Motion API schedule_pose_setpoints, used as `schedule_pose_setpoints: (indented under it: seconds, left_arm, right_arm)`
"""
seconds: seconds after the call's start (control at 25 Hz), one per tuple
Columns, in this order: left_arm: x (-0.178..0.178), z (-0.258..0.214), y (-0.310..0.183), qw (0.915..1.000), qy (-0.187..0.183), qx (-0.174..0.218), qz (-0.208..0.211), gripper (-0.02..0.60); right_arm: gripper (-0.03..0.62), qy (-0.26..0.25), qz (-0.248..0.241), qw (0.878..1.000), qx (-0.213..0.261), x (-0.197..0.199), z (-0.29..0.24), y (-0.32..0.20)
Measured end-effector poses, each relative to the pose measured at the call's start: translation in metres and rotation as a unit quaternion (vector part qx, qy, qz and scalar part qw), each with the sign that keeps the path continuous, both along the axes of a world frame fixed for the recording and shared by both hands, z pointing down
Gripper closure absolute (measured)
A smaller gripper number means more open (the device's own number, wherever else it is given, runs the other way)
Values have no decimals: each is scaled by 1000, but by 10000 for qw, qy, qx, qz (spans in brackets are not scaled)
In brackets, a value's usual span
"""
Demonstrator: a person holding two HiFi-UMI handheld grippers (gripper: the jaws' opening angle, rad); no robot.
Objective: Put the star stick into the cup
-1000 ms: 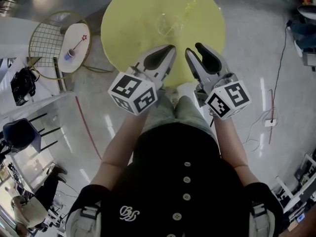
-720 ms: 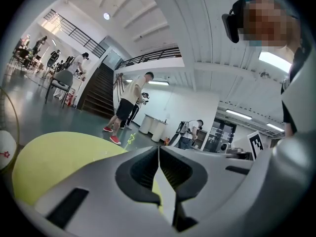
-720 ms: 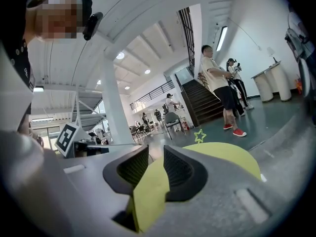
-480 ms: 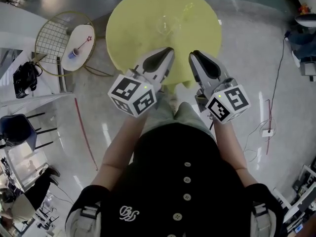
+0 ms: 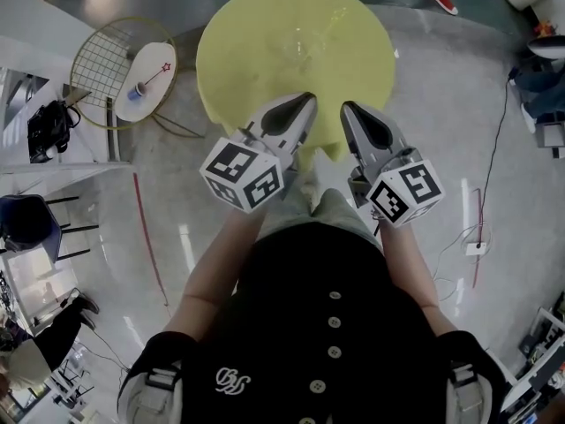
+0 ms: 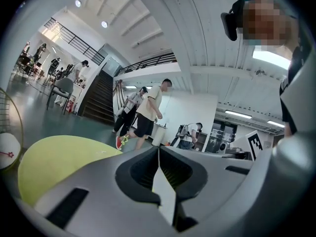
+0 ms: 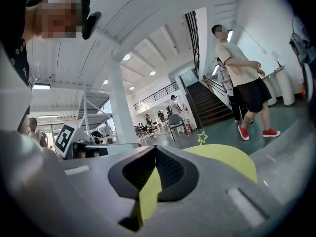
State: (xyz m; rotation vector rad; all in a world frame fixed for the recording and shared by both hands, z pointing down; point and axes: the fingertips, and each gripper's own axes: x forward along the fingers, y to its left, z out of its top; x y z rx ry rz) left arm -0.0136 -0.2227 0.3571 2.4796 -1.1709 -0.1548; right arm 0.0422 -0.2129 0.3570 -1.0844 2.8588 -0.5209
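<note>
On the round yellow table stands a clear cup; a thin yellow-green star stick slants up from it, its star showing above the table's far edge. My left gripper hovers shut at the table's near edge, holding nothing. The right gripper beside it has just been closing and is shut with nothing between its jaws. A small white side table at the left carries a red star stick and a blue cup.
A round wire frame lies under the white table. A person in red shoes walks past the yellow table's far side. A cable and socket lie on the floor at right. A dark chair stands at left.
The right gripper's jaws, apart a second ago, have come together. Both grippers have edged towards the yellow table.
</note>
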Motion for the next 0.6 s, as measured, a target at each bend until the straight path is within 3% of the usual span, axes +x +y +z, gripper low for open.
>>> schedule_pose_setpoints:
  seconds: [0.6]
  left_arm:
    - [1, 1, 6, 10000, 3, -34, -55, 565]
  right_arm:
    - [591, 195, 68, 9998, 28, 2, 0, 3]
